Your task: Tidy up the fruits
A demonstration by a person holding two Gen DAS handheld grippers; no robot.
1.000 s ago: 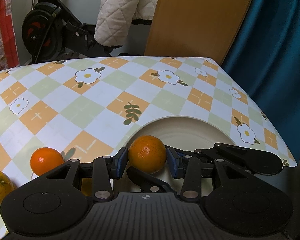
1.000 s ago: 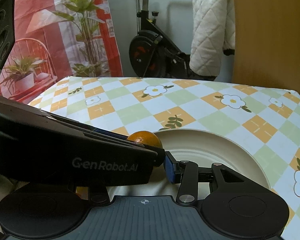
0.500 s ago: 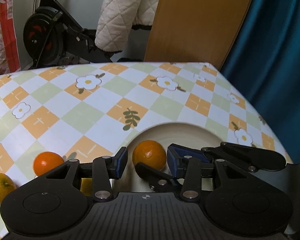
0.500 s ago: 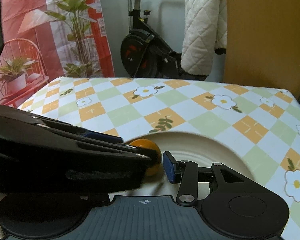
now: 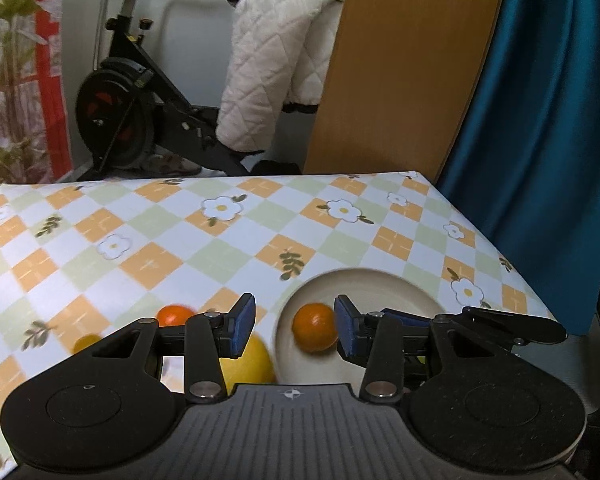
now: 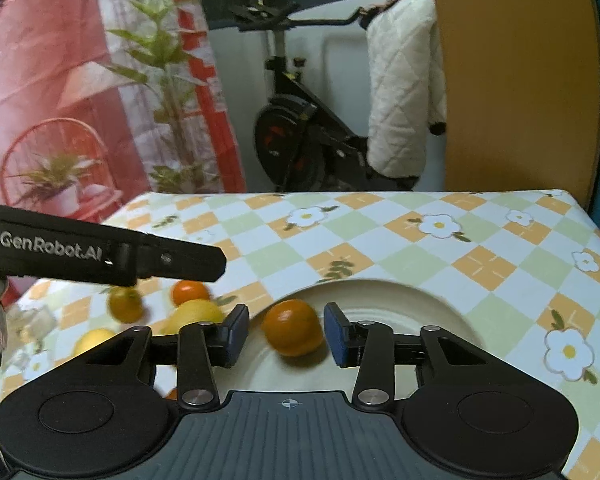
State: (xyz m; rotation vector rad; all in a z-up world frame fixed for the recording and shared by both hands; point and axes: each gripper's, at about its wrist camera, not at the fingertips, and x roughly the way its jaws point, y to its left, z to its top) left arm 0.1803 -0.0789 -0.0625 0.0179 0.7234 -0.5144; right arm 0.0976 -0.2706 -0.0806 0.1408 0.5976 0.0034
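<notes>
An orange (image 5: 314,332) lies alone on the cream plate (image 5: 384,292); it also shows in the right wrist view (image 6: 292,327) on the plate (image 6: 412,312). My left gripper (image 5: 295,330) is open and empty, raised above the plate's left rim. My right gripper (image 6: 286,334) is open and empty, with the orange seen between its fingers. Left of the plate lie a lemon (image 5: 246,362), a small orange (image 5: 175,315) and a yellowish fruit (image 5: 85,342). The right wrist view shows these loose fruits too: lemon (image 6: 196,314), orange (image 6: 189,292), greenish-orange fruit (image 6: 125,303), another lemon (image 6: 94,340).
The table has a checked flower cloth (image 5: 180,240). The left gripper's body (image 6: 100,254) reaches across the left of the right wrist view. Behind the table stand an exercise bike (image 5: 128,120), a wooden panel (image 5: 400,64) and a blue curtain (image 5: 548,120).
My left gripper let go of the orange on the plate, opened wider, then rose and drew back. The right gripper also pulled back and up, uncovering the loose fruits.
</notes>
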